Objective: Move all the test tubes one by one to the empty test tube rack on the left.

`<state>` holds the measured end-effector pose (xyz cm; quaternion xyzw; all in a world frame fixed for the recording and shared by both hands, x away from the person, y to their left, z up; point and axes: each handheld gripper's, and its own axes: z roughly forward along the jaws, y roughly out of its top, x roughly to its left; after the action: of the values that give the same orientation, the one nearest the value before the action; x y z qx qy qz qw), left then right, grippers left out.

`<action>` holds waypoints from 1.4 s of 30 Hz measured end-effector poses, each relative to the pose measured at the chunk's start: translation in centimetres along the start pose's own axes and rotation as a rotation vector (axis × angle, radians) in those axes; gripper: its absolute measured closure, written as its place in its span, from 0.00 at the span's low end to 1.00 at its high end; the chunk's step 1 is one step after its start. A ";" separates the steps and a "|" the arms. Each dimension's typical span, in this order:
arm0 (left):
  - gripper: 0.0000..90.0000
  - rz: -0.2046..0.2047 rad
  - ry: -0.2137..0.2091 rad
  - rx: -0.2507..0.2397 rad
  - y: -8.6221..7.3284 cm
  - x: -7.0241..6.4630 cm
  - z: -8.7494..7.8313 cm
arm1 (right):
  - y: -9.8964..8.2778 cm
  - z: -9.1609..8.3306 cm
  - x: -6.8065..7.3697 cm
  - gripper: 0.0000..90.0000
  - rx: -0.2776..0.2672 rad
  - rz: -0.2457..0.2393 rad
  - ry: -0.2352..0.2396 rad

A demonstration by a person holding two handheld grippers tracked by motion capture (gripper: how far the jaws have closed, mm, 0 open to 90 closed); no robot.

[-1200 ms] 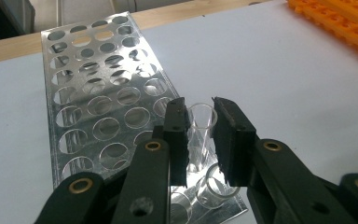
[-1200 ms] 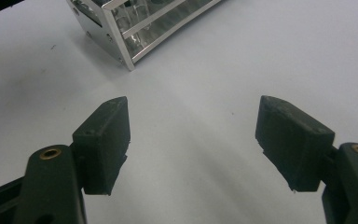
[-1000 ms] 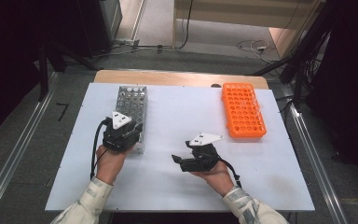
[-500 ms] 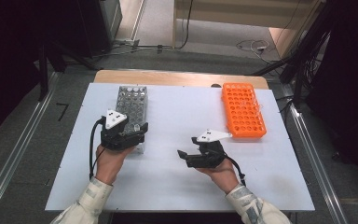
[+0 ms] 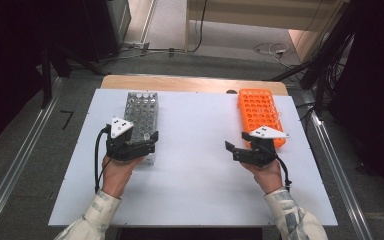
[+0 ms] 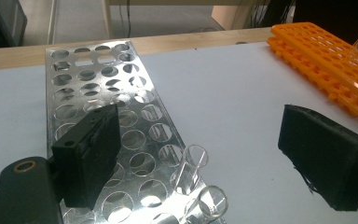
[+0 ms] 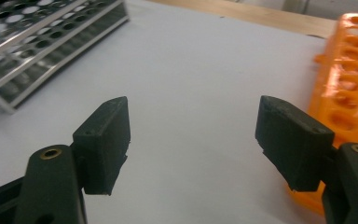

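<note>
Over the shiny metal rack with round holes [image 6: 107,121], the wide-open left gripper [image 6: 205,154] could bump the clear glass tubes [image 6: 191,168] over; the right gripper [image 7: 196,140] is open too.

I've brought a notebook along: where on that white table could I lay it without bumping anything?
The white board is bare between the metal rack and the orange rack, and along the near edge. It's crowded where the left gripper hangs over the metal rack and the right gripper sits beside the orange one.
</note>
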<state>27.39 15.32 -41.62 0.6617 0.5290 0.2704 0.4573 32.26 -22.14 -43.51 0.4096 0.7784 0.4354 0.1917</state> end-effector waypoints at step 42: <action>0.14 0.007 0.002 0.016 0.0 -0.2 0.1 | -1.5 1.5 -12.9 0.60 -0.009 0.204 -0.356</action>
<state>27.41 15.15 -41.65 0.6669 0.5295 0.2685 0.4504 40.19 -32.15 -46.32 0.5560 0.6848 0.3769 0.2828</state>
